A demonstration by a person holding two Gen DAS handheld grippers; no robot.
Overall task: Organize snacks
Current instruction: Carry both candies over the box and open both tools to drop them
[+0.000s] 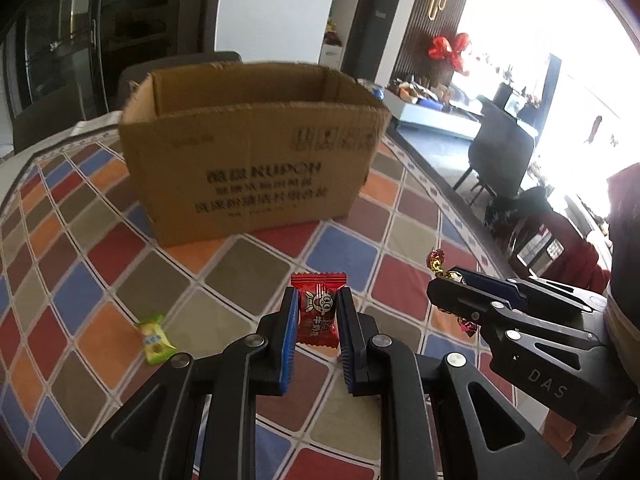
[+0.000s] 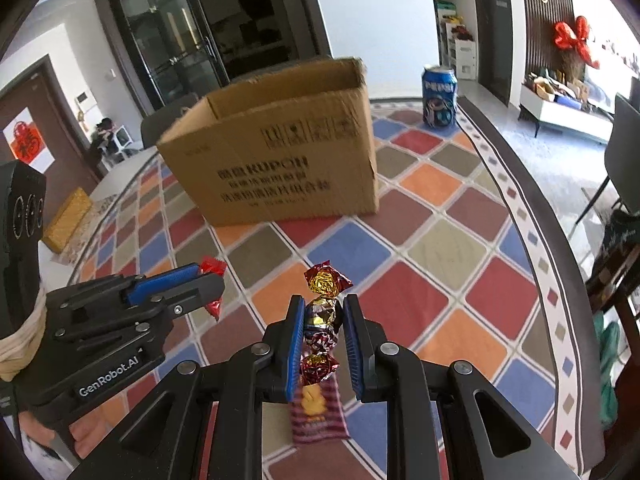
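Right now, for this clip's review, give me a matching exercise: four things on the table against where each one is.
Things:
1. red sachet
2. foil-wrapped candy
3. green candy
4. Pepsi can

Places:
A. lying loose on the tablecloth
B. standing right of the cardboard box
C. between the left gripper fingers
D. between the right gripper fingers

Pairs: 1-C, 2-D, 3-A, 4-B

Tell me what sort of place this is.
Most likely a home's living and dining area: a table under a checkered tablecloth with a cardboard box and a Pepsi can on it, dark glass doors behind, and a low cabinet by bright windows.
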